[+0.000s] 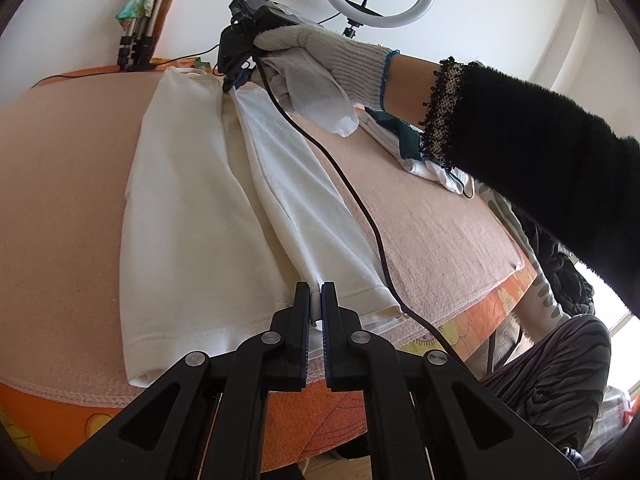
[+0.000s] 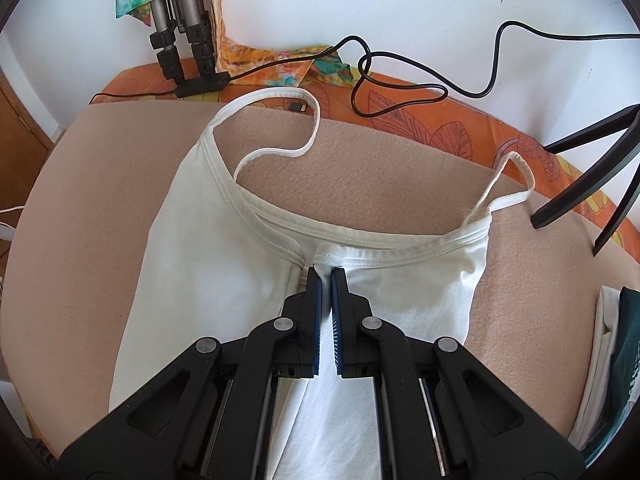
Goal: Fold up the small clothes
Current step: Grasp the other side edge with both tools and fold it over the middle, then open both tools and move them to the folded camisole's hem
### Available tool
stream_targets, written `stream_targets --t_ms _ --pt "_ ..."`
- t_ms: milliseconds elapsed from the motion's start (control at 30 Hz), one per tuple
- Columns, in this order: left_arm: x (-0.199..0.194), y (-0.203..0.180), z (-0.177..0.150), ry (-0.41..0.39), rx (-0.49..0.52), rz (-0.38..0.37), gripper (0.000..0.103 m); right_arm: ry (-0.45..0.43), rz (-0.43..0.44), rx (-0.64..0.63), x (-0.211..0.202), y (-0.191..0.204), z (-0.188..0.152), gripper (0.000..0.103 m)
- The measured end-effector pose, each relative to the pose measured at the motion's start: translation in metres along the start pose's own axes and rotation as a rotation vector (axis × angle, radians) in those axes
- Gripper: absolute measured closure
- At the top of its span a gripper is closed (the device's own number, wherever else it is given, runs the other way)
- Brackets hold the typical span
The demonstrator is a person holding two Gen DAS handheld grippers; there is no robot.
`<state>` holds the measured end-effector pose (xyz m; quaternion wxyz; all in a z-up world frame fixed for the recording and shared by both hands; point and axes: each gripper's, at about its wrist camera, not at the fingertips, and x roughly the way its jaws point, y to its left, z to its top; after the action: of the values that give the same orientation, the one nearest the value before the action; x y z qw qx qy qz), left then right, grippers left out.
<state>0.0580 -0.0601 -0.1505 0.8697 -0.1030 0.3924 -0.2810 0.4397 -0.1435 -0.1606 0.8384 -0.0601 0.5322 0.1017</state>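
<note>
Both grippers pinch the white camisole on the counter: the left gripper at its hem, the right gripper at its neckline.

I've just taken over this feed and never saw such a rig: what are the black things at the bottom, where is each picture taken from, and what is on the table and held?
There is no robot. A person holds a pair of black tongs in each hand, with a camera on each looking along its fingers.

The left wrist view shows the left tongs shut on the hem end of a white camisole. Across the table a gloved hand holds the right tongs.

The right wrist view shows the right tongs shut on the same top's neckline edge. Its straps lie loose on the beige cloth covering the table. A lengthwise fold is raised between the two grips. Other folded clothes lie at the right.
</note>
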Motion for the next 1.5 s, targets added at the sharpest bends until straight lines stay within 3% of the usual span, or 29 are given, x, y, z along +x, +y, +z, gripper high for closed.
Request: stream_targets --t_ms 100,167,233,267,467,567,833,1133,1333,1433,1500 --pt "0.000 -0.004 0.001 0.019 0.009 -0.001 0.097 -0.003 0.012 0.013 -0.002 -0.002 0.000 0.095" --pt "-0.003 -0.008 0.001 0.021 0.023 0.005 0.094 -0.016 0.047 0.039 -0.011 -0.007 -0.002 0.081" --pt "-0.008 -0.014 0.001 0.016 0.048 0.003 0.087 -0.055 0.062 0.053 -0.027 -0.013 -0.004 0.059" --pt "-0.012 -0.017 0.001 0.012 0.060 0.004 0.083 -0.075 0.073 0.057 -0.036 -0.016 -0.005 0.058" --pt "-0.041 -0.023 0.008 -0.027 0.112 0.003 0.080 -0.154 0.159 0.112 -0.097 -0.045 -0.026 0.058" --pt "-0.057 -0.012 0.014 -0.039 0.124 0.026 0.071 -0.179 0.187 0.131 -0.129 -0.053 -0.052 0.058" --pt "-0.062 0.052 0.019 0.079 0.048 0.077 0.071 -0.178 0.237 0.158 -0.185 -0.057 -0.160 0.058" --pt "-0.033 0.084 0.014 0.215 -0.104 -0.024 0.071 -0.048 0.315 0.233 -0.166 -0.062 -0.272 0.058" --pt "-0.022 0.100 0.012 0.237 -0.220 -0.093 0.072 0.011 0.393 0.267 -0.149 -0.057 -0.305 0.058" --pt "-0.024 0.101 0.014 0.232 -0.228 -0.101 0.075 0.035 0.408 0.254 -0.142 -0.050 -0.314 0.058" --pt "-0.023 0.104 0.013 0.229 -0.246 -0.106 0.082 0.044 0.406 0.249 -0.139 -0.047 -0.318 0.058"
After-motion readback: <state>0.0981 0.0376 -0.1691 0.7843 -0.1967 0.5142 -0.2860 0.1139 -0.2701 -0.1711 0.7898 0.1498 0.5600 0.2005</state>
